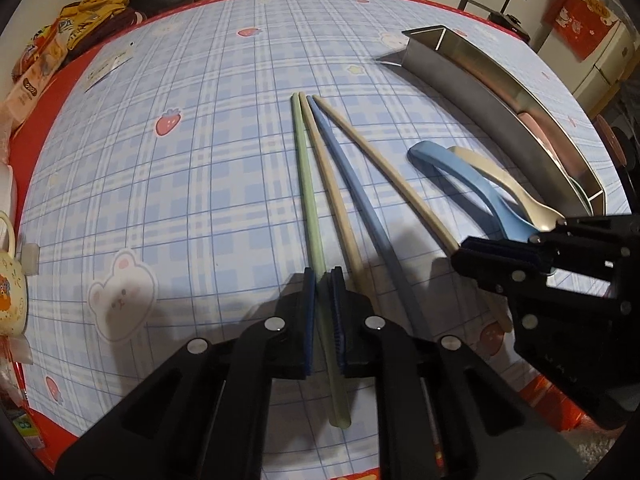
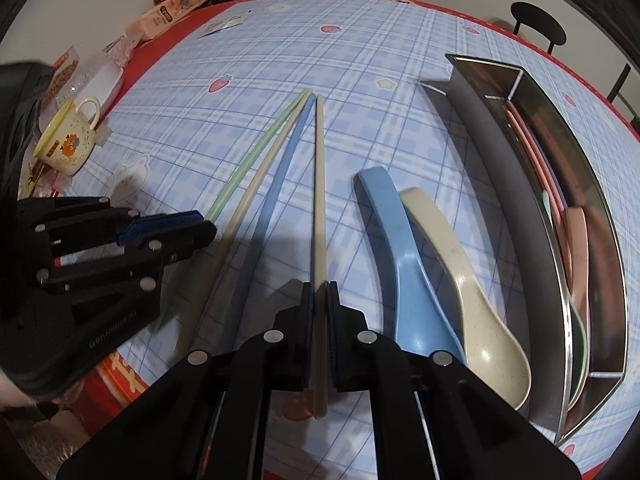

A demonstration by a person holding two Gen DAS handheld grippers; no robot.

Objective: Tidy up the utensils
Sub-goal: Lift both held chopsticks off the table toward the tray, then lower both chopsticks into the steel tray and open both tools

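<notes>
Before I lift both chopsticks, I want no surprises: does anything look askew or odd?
Only the spoons: the blue spoon and cream spoon lie overlapped on the tablecloth, outside the metal tray. The four chopsticks fan apart instead of lying paired. Nothing looks spilled or damaged.

Mug (image 2: 66, 140), snack packets (image 2: 176, 8), chair (image 2: 538, 28).

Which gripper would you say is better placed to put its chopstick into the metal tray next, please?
Probably the right gripper: it grips the beige chopstick, nearest the metal tray, while the left gripper grips the green chopstick, farthest from it.
</notes>
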